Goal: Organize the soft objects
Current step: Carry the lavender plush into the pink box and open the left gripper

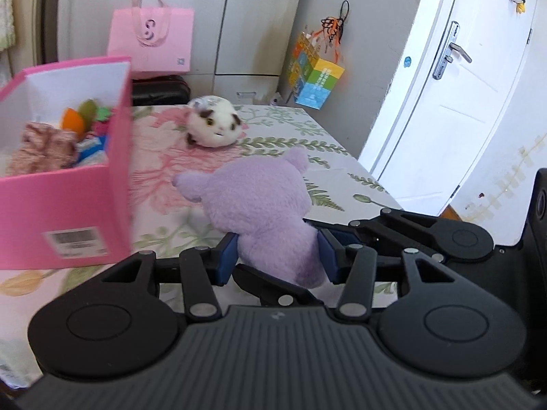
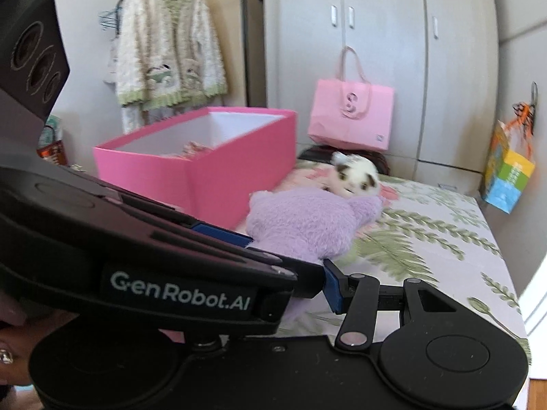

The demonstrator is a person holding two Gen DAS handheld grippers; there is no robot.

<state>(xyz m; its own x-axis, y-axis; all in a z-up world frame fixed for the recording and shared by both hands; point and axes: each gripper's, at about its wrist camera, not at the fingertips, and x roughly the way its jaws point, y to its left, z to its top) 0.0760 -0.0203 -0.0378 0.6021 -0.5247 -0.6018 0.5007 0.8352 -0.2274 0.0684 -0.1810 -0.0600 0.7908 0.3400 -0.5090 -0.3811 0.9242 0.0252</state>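
The left tongs (image 1: 278, 256) were closed on the lower body of the purple plush toy (image 1: 259, 205), one blue pad (image 1: 227, 256) pressed against each flank. The right tongs (image 2: 290, 266) lay directly beside and partly beneath the left unit. Only one right blue pad (image 2: 333, 288) was visible, so their state could not be determined.

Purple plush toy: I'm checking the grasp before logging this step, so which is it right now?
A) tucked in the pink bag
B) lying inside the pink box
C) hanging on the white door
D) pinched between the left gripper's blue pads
D: the purple plush toy sits squeezed between the left gripper's blue pads, outside the pink box.
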